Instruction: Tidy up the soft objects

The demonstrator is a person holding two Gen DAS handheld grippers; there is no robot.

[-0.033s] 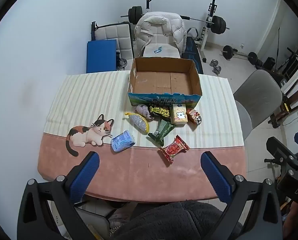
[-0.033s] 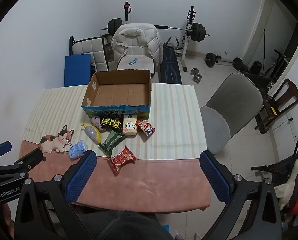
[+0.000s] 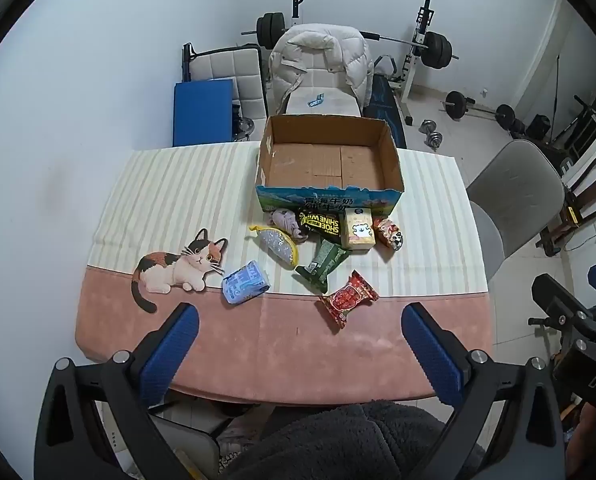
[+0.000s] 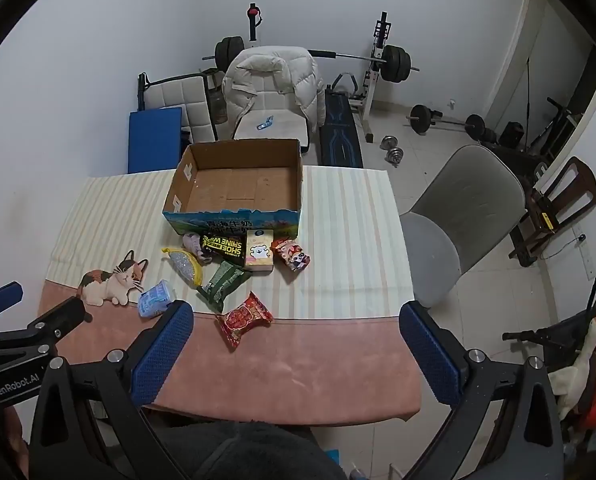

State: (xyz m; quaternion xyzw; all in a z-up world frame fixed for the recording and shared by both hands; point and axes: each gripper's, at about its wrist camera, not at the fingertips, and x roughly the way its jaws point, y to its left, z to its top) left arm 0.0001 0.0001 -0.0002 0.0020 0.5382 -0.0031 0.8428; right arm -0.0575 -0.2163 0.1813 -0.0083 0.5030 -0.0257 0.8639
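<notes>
Cardboard walls of the open box (image 3: pixel 326 160) stand bare inside, while the soft packets lie heaped on the table (image 3: pixel 257 344) just in front of it. The left gripper (image 3: pixel 298 344) and right gripper (image 4: pixel 295 342) both hang spread wide above the near edge, holding nothing. The likeliest slip: the red snack pouch (image 3: pixel 348 298) and blue tissue pack (image 3: pixel 245 282) are slick and puffy — a pinch near a corner could squirt them out, or drag the green pouch (image 3: pixel 324 261) along. The lavender cloth thing (image 3: pixel 287 222) is half buried under the black shoe-wipes pack (image 3: pixel 322 222) — what it is cannot be told.
</notes>
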